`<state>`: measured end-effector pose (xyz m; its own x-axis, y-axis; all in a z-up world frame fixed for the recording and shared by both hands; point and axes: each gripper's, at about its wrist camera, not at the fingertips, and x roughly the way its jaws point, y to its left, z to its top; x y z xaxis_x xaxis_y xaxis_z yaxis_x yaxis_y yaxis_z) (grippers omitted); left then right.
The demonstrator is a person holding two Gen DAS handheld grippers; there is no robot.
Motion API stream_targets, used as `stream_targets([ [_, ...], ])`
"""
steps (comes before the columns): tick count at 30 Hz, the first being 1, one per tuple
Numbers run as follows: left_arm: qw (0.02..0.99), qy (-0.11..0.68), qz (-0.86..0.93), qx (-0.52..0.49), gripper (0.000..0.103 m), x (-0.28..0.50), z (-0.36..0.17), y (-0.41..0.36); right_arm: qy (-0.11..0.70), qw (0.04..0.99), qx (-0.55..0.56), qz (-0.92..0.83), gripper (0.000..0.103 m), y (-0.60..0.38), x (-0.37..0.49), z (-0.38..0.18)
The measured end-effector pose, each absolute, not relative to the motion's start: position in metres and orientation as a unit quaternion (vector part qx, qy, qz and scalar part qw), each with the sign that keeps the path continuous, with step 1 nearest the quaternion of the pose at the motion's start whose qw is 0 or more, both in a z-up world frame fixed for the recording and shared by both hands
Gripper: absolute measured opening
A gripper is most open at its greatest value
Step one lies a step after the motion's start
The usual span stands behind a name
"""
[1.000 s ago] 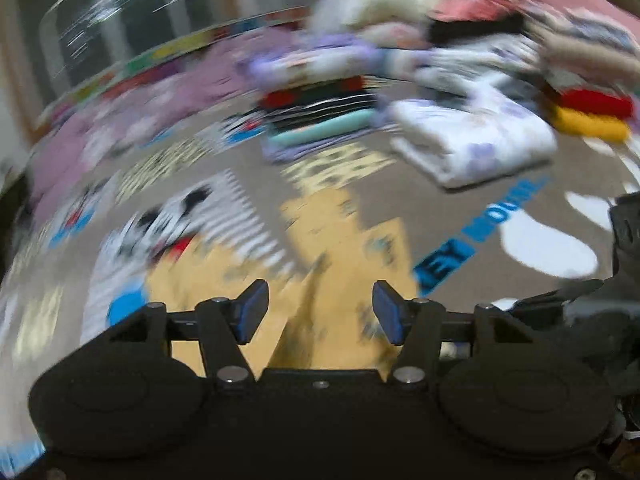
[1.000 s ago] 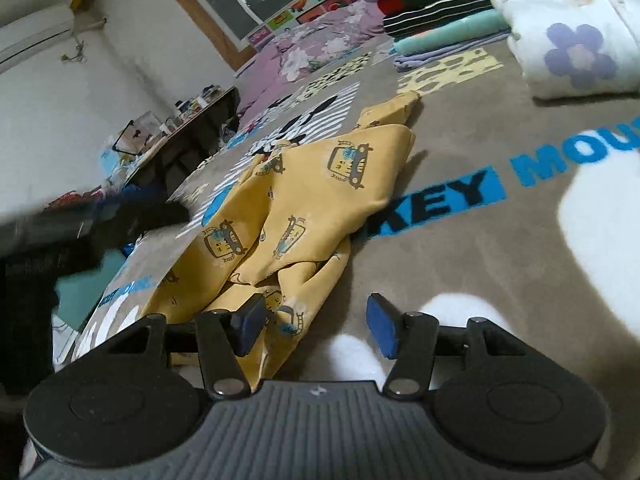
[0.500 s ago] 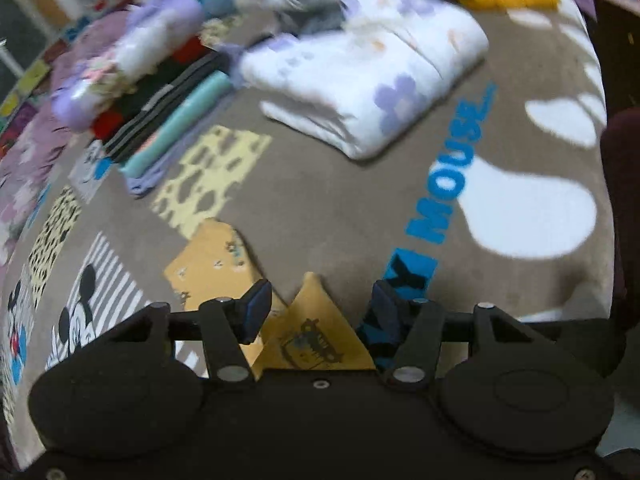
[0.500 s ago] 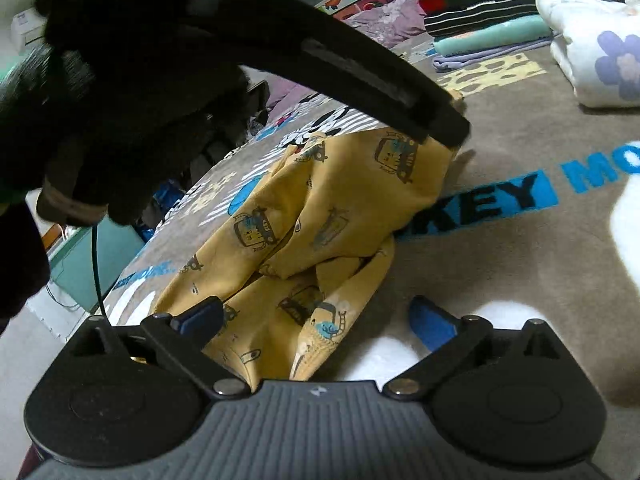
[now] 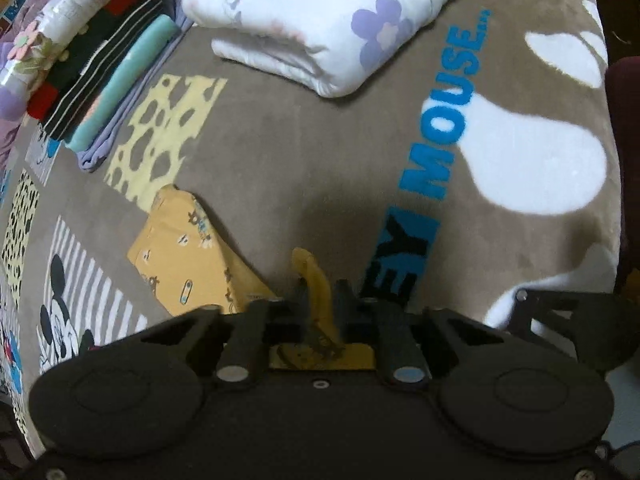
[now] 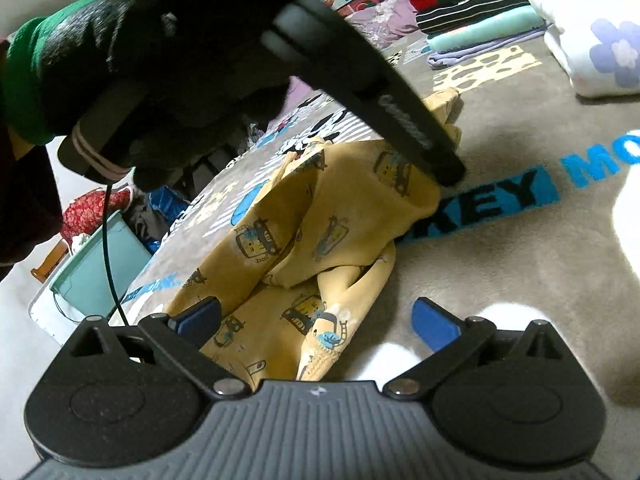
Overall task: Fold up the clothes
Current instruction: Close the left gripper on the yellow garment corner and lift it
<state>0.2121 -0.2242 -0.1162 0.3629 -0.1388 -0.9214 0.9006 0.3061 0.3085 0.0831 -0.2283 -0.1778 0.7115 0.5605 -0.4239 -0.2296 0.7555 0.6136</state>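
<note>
A yellow garment with car prints (image 6: 320, 216) lies crumpled on a brown Mickey Mouse blanket (image 6: 520, 248). My left gripper (image 5: 320, 296) is shut on a fold of the yellow garment (image 5: 188, 256). In the right wrist view the left gripper (image 6: 444, 160) comes down from the upper left and pinches the garment's far edge. My right gripper (image 6: 316, 320) is open wide, its blue pads either side of the garment's near edge, low over the blanket.
Folded clothes are stacked at the back: a white floral bundle (image 5: 332, 24), striped, teal and lilac pieces (image 5: 108, 80). A teal bin (image 6: 100, 272) stands off the blanket's left edge. A dark red object (image 5: 626, 140) sits at the right edge.
My left gripper came down on the yellow garment and shut on its edge. My right gripper opened wider and stayed over the near edge.
</note>
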Motion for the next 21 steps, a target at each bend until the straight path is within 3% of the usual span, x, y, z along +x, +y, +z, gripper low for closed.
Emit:
stream_targets([
  [9, 0.787, 0.366, -0.351, 0.352, 0.005, 0.202, -0.061, -0.177, 0.302, 0.888, 0.267, 0.223, 0.101, -0.227, 0.082, -0.177],
  [21, 0.924, 0.26, -0.223, 0.17, 0.005, 0.197, 0.011, -0.044, 0.291, 0.895, 0.252, 0.224, 0.101, -0.224, 0.082, -0.18],
])
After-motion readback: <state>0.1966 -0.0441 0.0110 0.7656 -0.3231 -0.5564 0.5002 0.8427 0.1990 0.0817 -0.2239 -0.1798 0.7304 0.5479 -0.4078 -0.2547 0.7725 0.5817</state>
